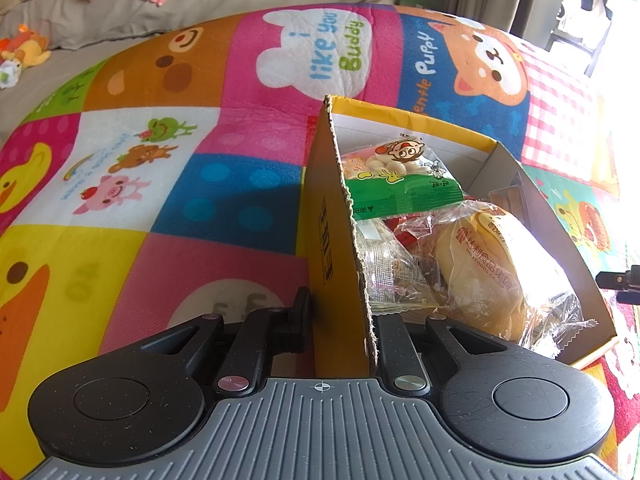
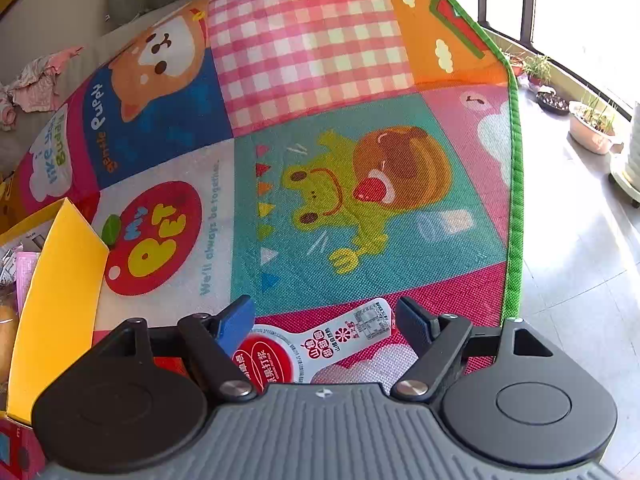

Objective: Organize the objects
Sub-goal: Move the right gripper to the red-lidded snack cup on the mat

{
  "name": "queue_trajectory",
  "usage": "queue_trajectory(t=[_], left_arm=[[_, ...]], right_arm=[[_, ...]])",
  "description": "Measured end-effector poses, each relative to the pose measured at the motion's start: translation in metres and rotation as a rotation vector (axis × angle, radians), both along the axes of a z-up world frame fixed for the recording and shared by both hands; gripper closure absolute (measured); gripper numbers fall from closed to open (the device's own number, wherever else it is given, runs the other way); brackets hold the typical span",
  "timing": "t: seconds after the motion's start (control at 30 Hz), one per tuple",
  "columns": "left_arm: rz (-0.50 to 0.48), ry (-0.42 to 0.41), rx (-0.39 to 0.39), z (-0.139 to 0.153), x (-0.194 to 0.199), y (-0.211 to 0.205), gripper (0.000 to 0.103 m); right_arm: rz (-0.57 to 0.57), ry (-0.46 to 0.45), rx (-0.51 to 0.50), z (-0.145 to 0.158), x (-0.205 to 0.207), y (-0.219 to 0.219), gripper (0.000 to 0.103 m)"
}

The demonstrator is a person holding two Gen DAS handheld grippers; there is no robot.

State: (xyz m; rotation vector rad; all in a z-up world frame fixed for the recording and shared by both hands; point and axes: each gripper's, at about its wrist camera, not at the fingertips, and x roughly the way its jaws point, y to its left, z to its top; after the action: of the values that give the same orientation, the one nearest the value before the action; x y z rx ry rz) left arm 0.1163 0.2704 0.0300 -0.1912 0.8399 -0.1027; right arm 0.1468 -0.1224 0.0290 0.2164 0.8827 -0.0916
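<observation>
The left hand-held gripper (image 1: 340,316) is clamped narrow on the near wall of a yellow corrugated cardboard box (image 1: 332,240), one finger outside the wall and the other inside. The box stands on a colourful cartoon-patterned play mat (image 1: 180,184) spread on the floor. Inside the box lie a green and clear snack packet with a cartoon figure (image 1: 400,176), a bun in a clear plastic wrapper with red print (image 1: 492,276) and further clear packets beneath them, which cannot be read. The right hand-held gripper (image 2: 326,320) stands wide, nothing pressed between its blue-padded fingers (image 2: 236,322). Directly below its gap a white and red printed food pouch (image 2: 316,348) lies flat on the mat, to the right of the box, whose yellow flap (image 2: 60,300) rises at the left edge of that view. Potted plants (image 2: 592,128) stand on the tiled floor (image 2: 580,280) beyond the mat's green border.
</observation>
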Motion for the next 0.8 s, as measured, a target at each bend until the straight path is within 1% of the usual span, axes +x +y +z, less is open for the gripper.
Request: queue_trajectory(t=[0.07,0.1,0.13,0.2,0.27,0.33,0.47,0.57,0.67,0.8], left_arm=[[0.000,0.000,0.000,0.000,0.000,0.000,0.087],[-0.001,0.000,0.000,0.000,0.000,0.000,0.087],[-0.001,0.000,0.000,0.000,0.000,0.000,0.087],[-0.001,0.000,0.000,0.000,0.000,0.000,0.087],[0.001,0.000,-0.001,0.000,0.000,0.000,0.087],[0.002,-0.001,-0.002,0.000,0.000,0.000,0.087],[0.002,0.000,-0.002,0.000,0.000,0.000,0.087],[0.001,-0.001,-0.002,0.000,-0.001,0.000,0.087],[0.002,0.000,-0.002,0.000,0.000,0.000,0.087],[0.001,0.004,0.015,0.000,0.000,-0.002,0.087]], right_arm=[[-0.007,0.014,0.026,-0.006,0.003,0.000,0.022],[-0.018,0.010,0.026,-0.008,0.004,0.001,0.018],[-0.021,0.006,0.026,-0.009,0.004,0.002,0.017],[-0.007,-0.006,0.020,-0.010,0.005,0.008,0.017],[0.032,-0.014,0.017,-0.010,0.004,0.016,0.018],[0.093,-0.017,-0.001,-0.009,-0.001,0.027,0.023],[0.205,-0.026,-0.042,-0.009,-0.024,0.046,0.024],[0.255,-0.053,-0.114,-0.009,-0.048,0.056,0.023],[0.274,-0.053,-0.161,-0.009,-0.069,0.055,0.022],[0.250,-0.040,-0.160,-0.011,-0.087,0.041,0.021]])
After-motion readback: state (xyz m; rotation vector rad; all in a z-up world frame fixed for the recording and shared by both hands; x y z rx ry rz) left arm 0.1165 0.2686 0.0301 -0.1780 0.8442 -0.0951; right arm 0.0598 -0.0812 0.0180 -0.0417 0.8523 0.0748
